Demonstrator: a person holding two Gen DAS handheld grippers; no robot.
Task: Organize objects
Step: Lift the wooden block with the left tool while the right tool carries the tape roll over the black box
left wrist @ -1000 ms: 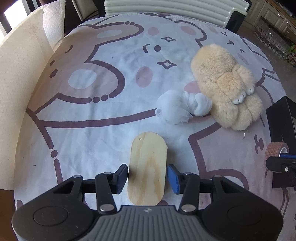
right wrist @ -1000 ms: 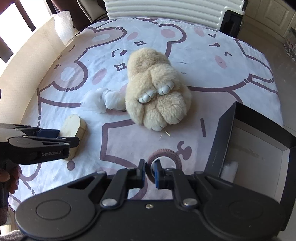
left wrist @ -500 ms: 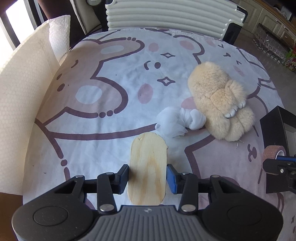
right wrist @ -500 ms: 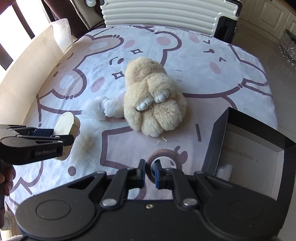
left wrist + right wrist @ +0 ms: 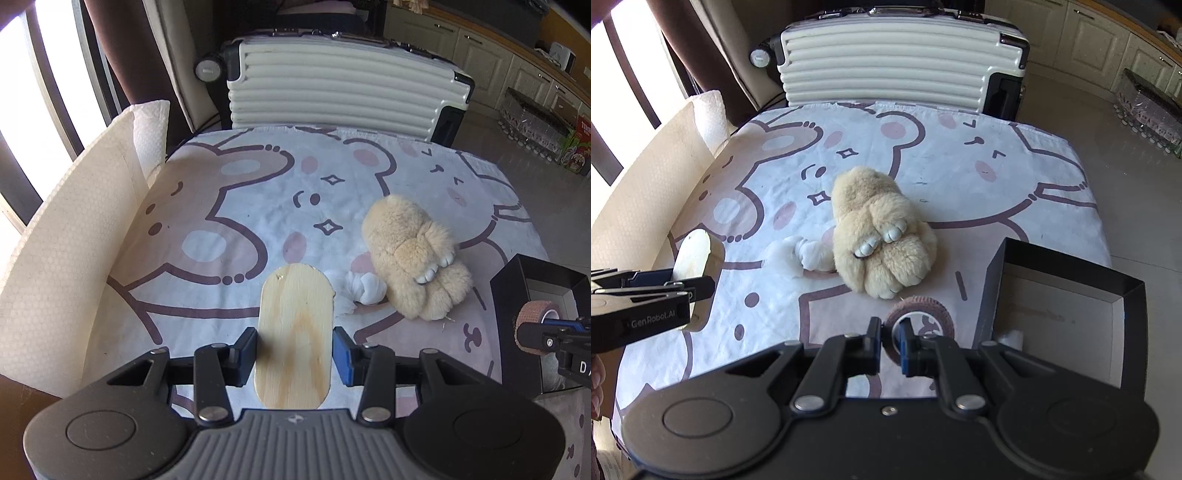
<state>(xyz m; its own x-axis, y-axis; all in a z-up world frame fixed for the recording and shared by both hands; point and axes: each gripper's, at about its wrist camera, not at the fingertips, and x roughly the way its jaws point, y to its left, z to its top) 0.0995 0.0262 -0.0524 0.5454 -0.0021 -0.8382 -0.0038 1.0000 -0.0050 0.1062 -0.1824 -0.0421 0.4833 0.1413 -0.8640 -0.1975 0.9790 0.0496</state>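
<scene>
My left gripper (image 5: pixel 295 350) is shut on an oval wooden block (image 5: pixel 293 332) and holds it above the cloth; the block (image 5: pixel 692 258) and left gripper (image 5: pixel 653 291) show at the left of the right wrist view. My right gripper (image 5: pixel 891 338) is shut on the rim of a pinkish-brown tape roll (image 5: pixel 919 314), also lifted; the tape roll (image 5: pixel 535 326) appears at the right edge of the left wrist view. A beige plush toy (image 5: pixel 413 254) (image 5: pixel 882 236) lies mid-table, with a white knotted cloth (image 5: pixel 360 288) (image 5: pixel 801 254) beside it.
An open black box (image 5: pixel 1067 314) (image 5: pixel 535 280) sits at the table's right edge. A white ribbed suitcase (image 5: pixel 343 85) (image 5: pixel 897 55) stands behind the table. White foam sheeting (image 5: pixel 70 240) rises along the left side. The bear-print tablecloth (image 5: pixel 240 206) covers the table.
Both grippers have risen with their loads; the wooden block and tape roll now hang above the cloth. The left jaws closed slightly onto the block. More of the suitcase and room shows.
</scene>
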